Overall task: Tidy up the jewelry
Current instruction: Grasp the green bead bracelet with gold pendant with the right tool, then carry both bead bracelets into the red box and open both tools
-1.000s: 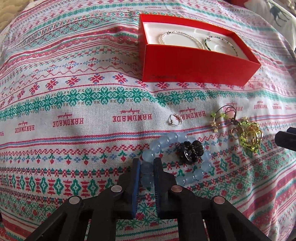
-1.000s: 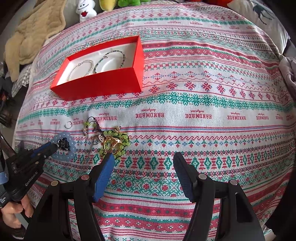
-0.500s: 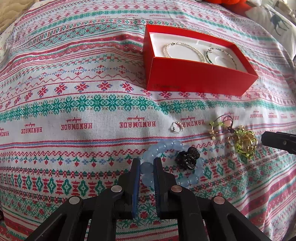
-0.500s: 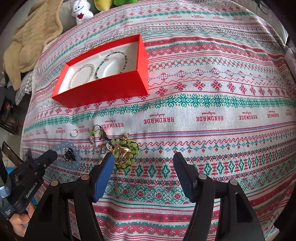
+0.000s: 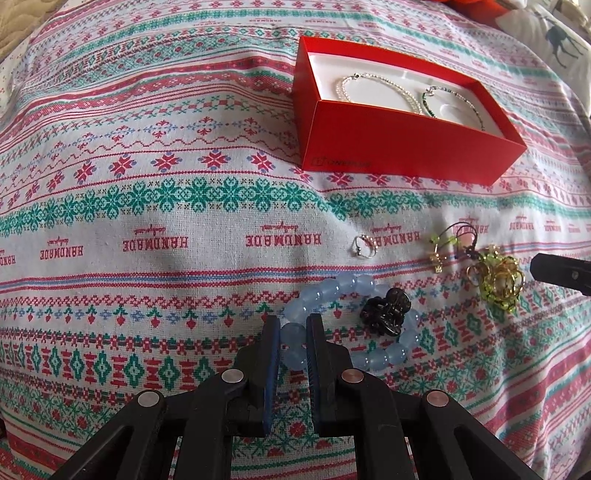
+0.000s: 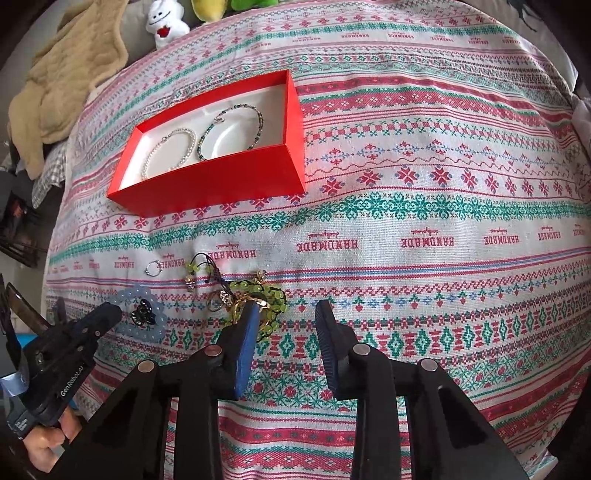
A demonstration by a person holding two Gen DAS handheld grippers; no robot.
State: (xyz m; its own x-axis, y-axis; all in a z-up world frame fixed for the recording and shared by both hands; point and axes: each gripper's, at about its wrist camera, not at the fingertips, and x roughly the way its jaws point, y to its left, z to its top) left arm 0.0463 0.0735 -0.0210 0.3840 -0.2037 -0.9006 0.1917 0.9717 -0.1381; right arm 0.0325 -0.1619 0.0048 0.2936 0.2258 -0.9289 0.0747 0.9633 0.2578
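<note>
Our left gripper [image 5: 291,341] pinches one bead of the blue bead bracelet [image 5: 354,325], a black hair claw [image 5: 386,310] lying inside its loop. Our right gripper [image 6: 284,314] gapes wide just beside the green-and-gold tangle [image 6: 258,299]. Ahead sits the red box [image 5: 399,147]; a small silver ring [image 5: 364,246] lies between.

Home bedroom: plush toys [image 6: 165,23], beige blanket [image 6: 66,77].
</note>
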